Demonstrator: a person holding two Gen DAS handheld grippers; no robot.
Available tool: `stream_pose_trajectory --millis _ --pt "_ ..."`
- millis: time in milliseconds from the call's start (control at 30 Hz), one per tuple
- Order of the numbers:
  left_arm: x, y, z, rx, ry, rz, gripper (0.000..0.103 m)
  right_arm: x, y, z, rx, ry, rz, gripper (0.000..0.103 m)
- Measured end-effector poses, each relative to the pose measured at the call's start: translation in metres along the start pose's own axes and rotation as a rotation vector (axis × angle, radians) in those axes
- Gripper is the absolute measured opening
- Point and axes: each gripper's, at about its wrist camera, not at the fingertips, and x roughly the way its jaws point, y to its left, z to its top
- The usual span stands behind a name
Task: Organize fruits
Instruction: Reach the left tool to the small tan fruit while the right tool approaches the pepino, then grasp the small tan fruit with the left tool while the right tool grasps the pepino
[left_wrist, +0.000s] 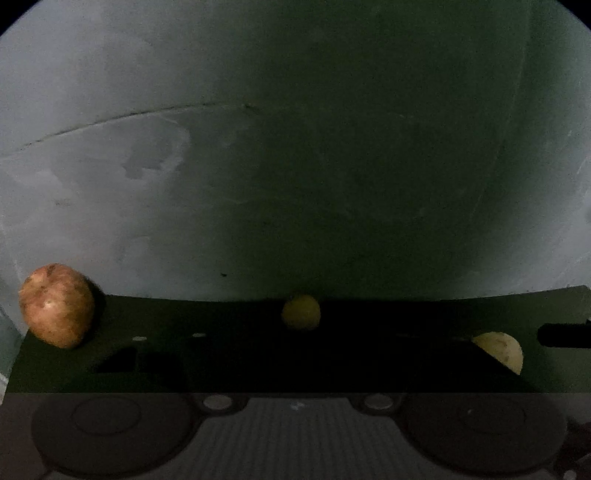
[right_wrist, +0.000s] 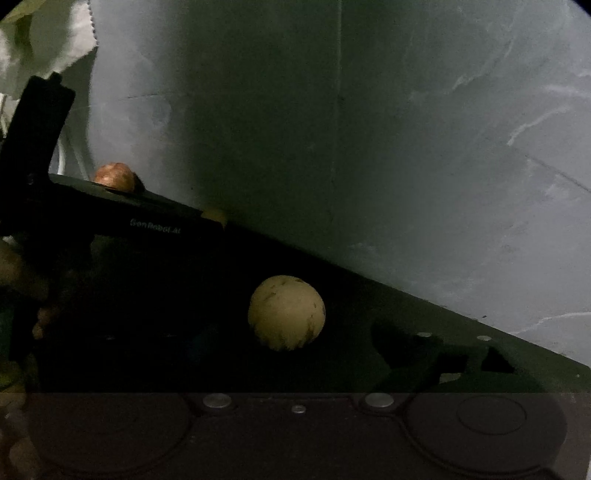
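Right wrist: yellow fruit (right_wrist: 286, 312) on dark mat (right_wrist: 369, 302); reddish fruit (right_wrist: 113, 177) behind.

The pale fruit (left_wrist: 502, 350) is half hidden in shadow; both tongs' fingertips seem lost in darkness.

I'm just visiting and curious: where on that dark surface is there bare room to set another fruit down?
Bare room lies between the reddish fruit and the small yellow fruit on the dark surface, and again between that one and the pale round fruit. Right of the pale fruit looks free too. It is crowded at the left in the right wrist view, where the left tool reaches in.
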Motion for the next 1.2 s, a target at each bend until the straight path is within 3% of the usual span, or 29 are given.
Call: stream_pose_trajectory --millis 700,967,1200 --pt "0.028 -0.013 0.000 0.024 0.011 0.019 0.039 0.020 -0.003 0.004 -0.004 0.035 0.024 0.056" --pt "0.030 -0.022 0.006 0.019 0.008 0.027 0.029 0.020 -0.004 0.004 -0.007 0.038 0.025 0.055" --pt "0.024 -0.019 0.005 0.025 0.007 0.023 0.028 0.021 -0.004 0.005 -0.001 0.045 0.025 0.055"
